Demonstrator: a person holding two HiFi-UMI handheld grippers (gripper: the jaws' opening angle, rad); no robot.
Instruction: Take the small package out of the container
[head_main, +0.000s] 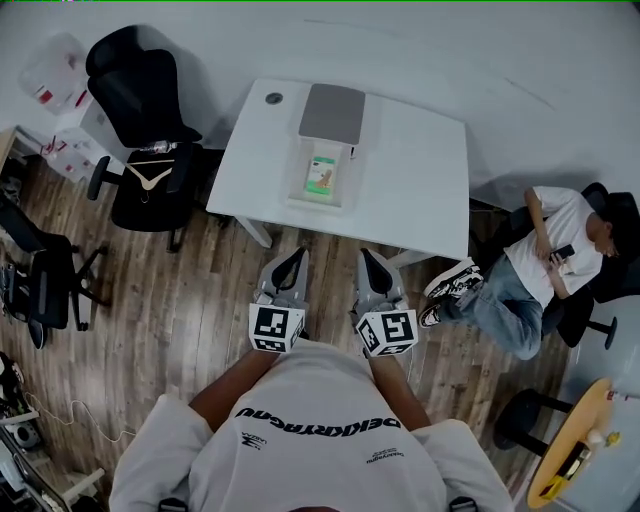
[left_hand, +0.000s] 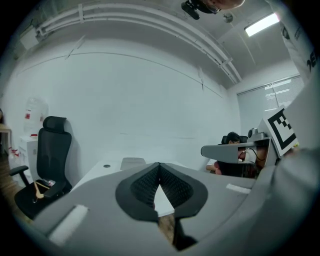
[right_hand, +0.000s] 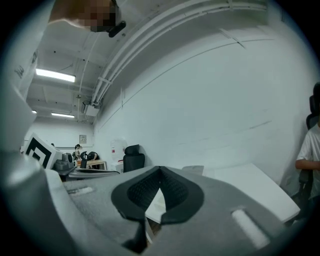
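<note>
A clear container (head_main: 322, 180) stands on the white table (head_main: 420, 170) with the small green and white package (head_main: 322, 173) lying in it. A grey lid (head_main: 332, 112) rests just beyond it. Both grippers hover over the wooden floor, short of the table's near edge and close to the person's chest. My left gripper (head_main: 297, 253) is shut with nothing between its jaws, its tips (left_hand: 159, 165) aimed at the table. My right gripper (head_main: 366, 255) beside it is likewise shut and empty, its tips (right_hand: 160, 170) pointing the same way.
A black office chair (head_main: 150, 110) with a wooden hanger (head_main: 148, 175) on its seat stands left of the table. A second black chair (head_main: 45, 280) is at the far left. A person (head_main: 545, 260) sits at the right. A yellow round table (head_main: 575, 440) fills the lower right corner.
</note>
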